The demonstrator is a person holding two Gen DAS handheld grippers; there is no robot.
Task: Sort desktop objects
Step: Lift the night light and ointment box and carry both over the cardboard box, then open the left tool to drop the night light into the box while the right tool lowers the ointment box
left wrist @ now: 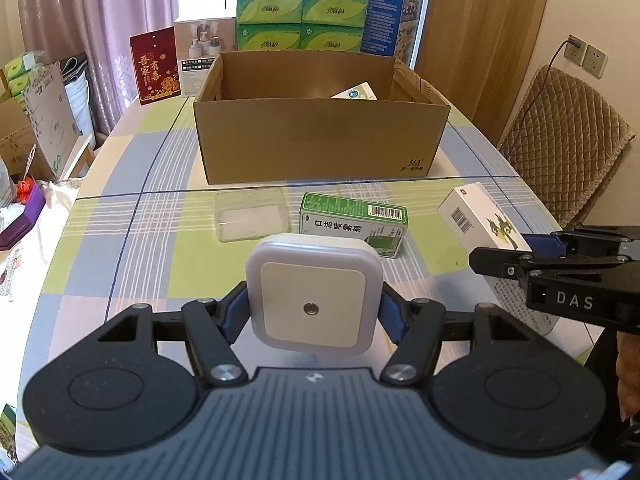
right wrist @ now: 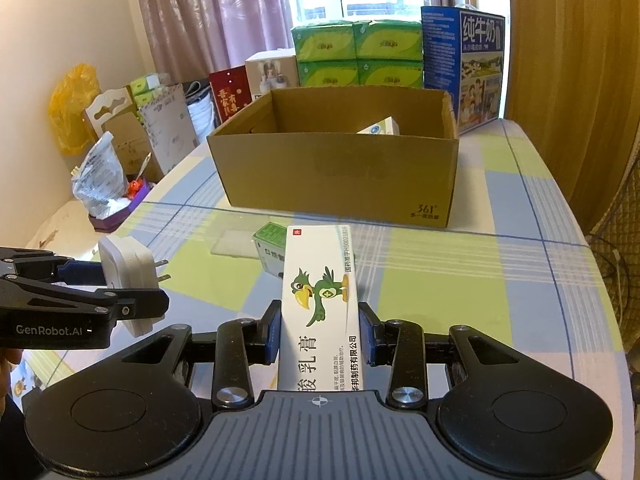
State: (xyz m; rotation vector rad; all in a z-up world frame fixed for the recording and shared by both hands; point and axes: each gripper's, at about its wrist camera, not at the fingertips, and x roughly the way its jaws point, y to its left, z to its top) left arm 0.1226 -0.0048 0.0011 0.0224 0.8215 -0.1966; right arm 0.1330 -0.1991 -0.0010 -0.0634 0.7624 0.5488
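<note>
Pinching a square white night light (left wrist: 314,292) by its two sides, the left claw (left wrist: 314,312) holds it clear of the surface (left wrist: 132,256), its flat face with a small round sensor turned toward the camera. The right claw (right wrist: 320,332) is pressed against the long sides of a white ointment box (right wrist: 318,304) printed with a green cartoon parrot and black characters, the box pointing away along the fingers.

Ahead of both stands an open cardboard box (left wrist: 320,140), its near wall square to the claws, with the corner of one small white carton (left wrist: 356,92) showing inside at the right. Between the claws and that box, a green spray carton (left wrist: 354,224) and a clear plastic case (left wrist: 252,216) lie on the checked cloth, near each other but apart. Bare cloth lies on either side of the cardboard box, and the surface's right edge curves away beside a quilted chair (left wrist: 568,148).

Only the right wrist view shows the night light's back, where two plug prongs (right wrist: 162,270) stick out toward the cardboard box. The left wrist view alone shows the barcode on the ointment box's end and the whole clear case, which the other view mostly hides behind the ointment box. Green tissue packs (left wrist: 302,18) and a blue milk carton (right wrist: 464,68) stand behind the cardboard box.
</note>
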